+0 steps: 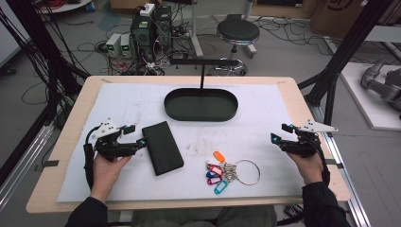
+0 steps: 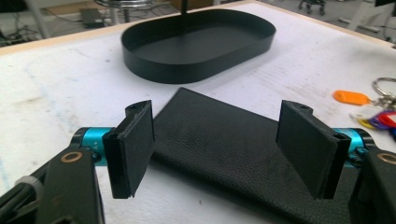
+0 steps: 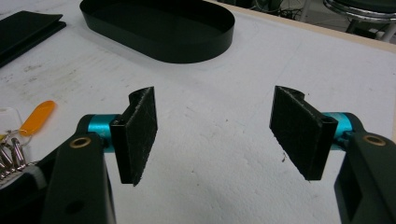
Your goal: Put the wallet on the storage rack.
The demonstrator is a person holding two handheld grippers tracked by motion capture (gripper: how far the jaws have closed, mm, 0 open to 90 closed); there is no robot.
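A black leather wallet (image 1: 162, 147) lies flat on the white mat, left of centre. My left gripper (image 1: 135, 135) sits at its left edge, open. In the left gripper view the pads (image 2: 133, 144) stand wide on either side of the wallet's (image 2: 224, 144) near end without pressing it. A key ring with coloured tags (image 1: 231, 172) lies near the front centre, its orange tag (image 3: 37, 117) at the left of the right gripper view. My right gripper (image 1: 279, 133) hovers at the mat's right side, open, with only bare mat between its pads (image 3: 140, 135).
A black oval tray (image 1: 200, 116) stands at the back centre of the mat, with a thin T-shaped post (image 1: 202, 71) rising behind it. Beyond the table's far edge are a stool (image 1: 238, 33), computer boxes (image 1: 151, 28) and cables on the floor.
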